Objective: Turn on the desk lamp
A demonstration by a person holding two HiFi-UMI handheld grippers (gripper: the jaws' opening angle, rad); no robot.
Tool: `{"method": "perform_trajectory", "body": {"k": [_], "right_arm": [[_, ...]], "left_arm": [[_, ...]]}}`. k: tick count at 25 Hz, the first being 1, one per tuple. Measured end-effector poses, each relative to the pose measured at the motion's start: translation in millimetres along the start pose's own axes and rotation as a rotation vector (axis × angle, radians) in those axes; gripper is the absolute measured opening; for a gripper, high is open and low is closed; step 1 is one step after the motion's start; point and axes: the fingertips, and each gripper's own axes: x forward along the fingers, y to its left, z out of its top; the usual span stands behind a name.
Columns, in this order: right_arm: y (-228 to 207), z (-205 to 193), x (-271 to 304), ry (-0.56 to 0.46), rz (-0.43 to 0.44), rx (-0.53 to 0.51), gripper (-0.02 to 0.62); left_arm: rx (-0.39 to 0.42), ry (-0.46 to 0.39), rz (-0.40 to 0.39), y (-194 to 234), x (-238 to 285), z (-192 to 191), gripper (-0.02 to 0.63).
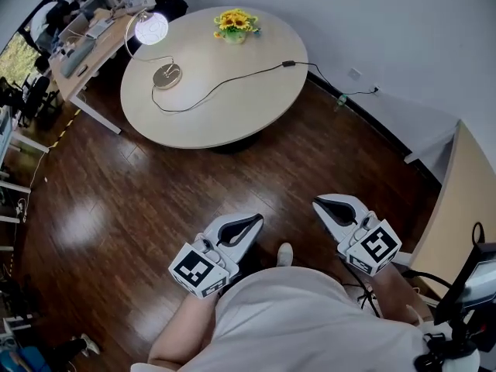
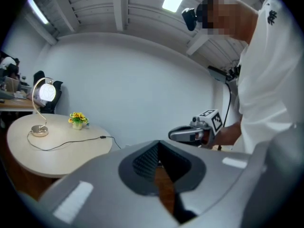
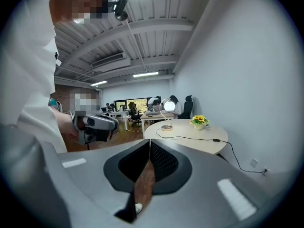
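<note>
Jaws together and empty, left gripper [image 1: 252,223] and right gripper [image 1: 324,205] hang idle, apparently because the lamp [image 1: 151,28] already glows.

Floor [image 1: 116,208]: dark glossy wood planks with patches of glare. Walls [image 1: 387,22]: plain pale grey, dark skirting. Round pale-wood surface [image 1: 232,107] stands near the wall, with a cluttered rectangular desk [image 1: 81,72] just beside it. Ceiling [image 3: 137,37]: exposed grey beams, strip lights [image 3: 146,74] lit. Far end: window [image 3: 137,102] showing greenery, dark office chairs [image 3: 189,107]. Wall socket [image 3: 253,163] sits low.
</note>
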Motion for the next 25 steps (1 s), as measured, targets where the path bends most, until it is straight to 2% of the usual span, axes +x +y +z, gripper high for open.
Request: {"method": "perform_trajectory", "body": {"k": [10, 25], "right_arm": [[19.3, -8.6, -40.8, -0.019, 0.009, -0.025, 0.006], [32.2, -4.7, -45.0, -0.028, 0.048, -0.064, 0.006]], "left_arm": [[-0.003, 0.023, 0.013, -51.6, -8.9, -22.7, 0.018], [0.025, 0.045, 0.043, -65.3, -19.7, -27.8, 0.018]]}}
